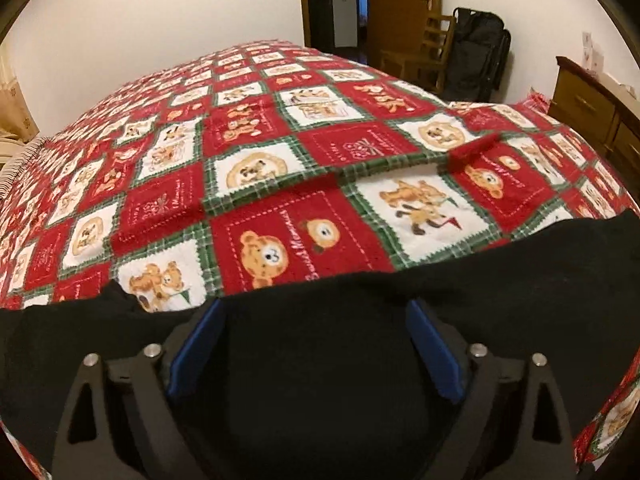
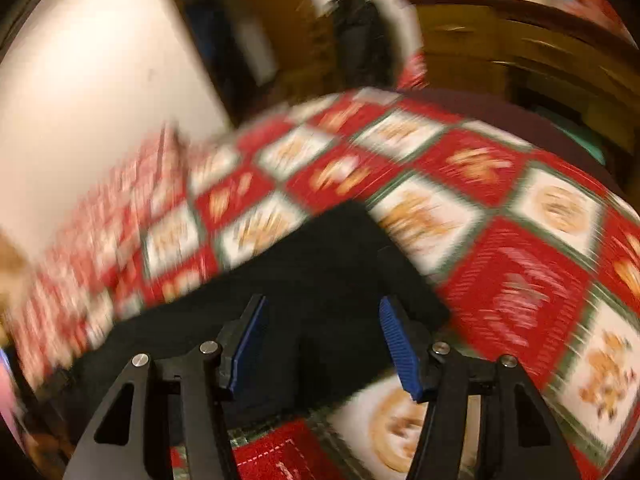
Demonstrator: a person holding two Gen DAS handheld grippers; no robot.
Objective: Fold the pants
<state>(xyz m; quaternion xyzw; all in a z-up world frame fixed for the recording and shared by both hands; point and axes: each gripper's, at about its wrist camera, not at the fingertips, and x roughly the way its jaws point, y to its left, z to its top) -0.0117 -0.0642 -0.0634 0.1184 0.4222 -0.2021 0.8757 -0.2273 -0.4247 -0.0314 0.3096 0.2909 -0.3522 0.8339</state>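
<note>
Black pants [image 1: 520, 264] lie spread across the near part of a red, white and green bear-print bedspread [image 1: 280, 152]. My left gripper [image 1: 315, 306] hovers over them near their far edge. It is open, its blue pads [image 1: 200, 344] stand wide apart, and nothing is pinched between them. The right wrist view is blurred by motion. There, one narrow end of the pants [image 2: 320, 248] stretches from lower left toward the middle over the bedspread [image 2: 520, 280]. My right gripper [image 2: 323, 302] is open above that end, with black cloth below its blue pads [image 2: 396, 344] and not gripped.
Beyond the bed are a white wall, a wooden door [image 1: 404, 4], a wooden chair [image 1: 424, 52] and a black bag [image 1: 476, 52]. A wooden dresser [image 1: 592, 104] stands at the right side of the bed, also blurred as a dresser [image 2: 520, 40].
</note>
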